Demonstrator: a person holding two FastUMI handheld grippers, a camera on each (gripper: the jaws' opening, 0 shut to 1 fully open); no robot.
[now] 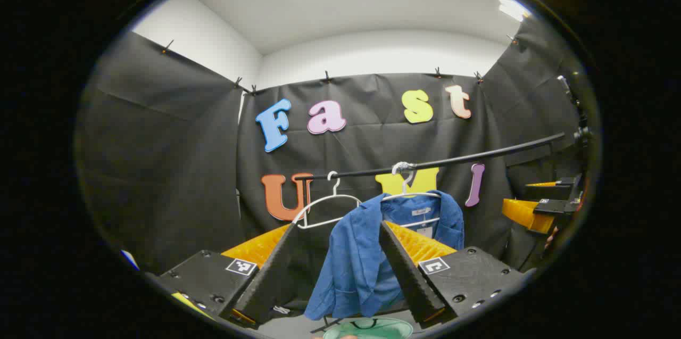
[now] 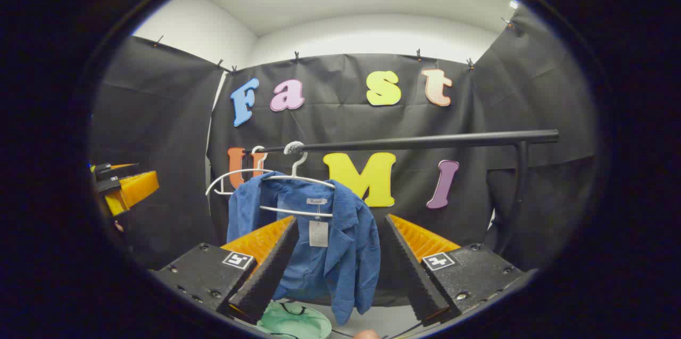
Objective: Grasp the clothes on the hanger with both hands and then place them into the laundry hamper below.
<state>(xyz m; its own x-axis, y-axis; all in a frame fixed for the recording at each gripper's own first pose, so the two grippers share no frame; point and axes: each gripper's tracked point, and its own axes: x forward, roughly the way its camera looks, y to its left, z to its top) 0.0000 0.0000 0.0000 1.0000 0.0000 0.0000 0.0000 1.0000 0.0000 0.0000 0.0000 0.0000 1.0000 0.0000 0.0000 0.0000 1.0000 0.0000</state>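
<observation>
A blue shirt hangs on a white hanger from a black rail, straight ahead in the left gripper view. My left gripper is open, short of the shirt, its fingers framing the shirt's left half. In the right gripper view the same shirt hangs on its hanger, a tag at the collar. My right gripper is open too, its fingers either side of the shirt and apart from it. The green hamper lies below the shirt, its rim just in sight.
An empty white hanger hangs left of the shirt on the rail. The rail's upright post stands at the right. The right gripper appears at the far right edge, the left gripper at the far left.
</observation>
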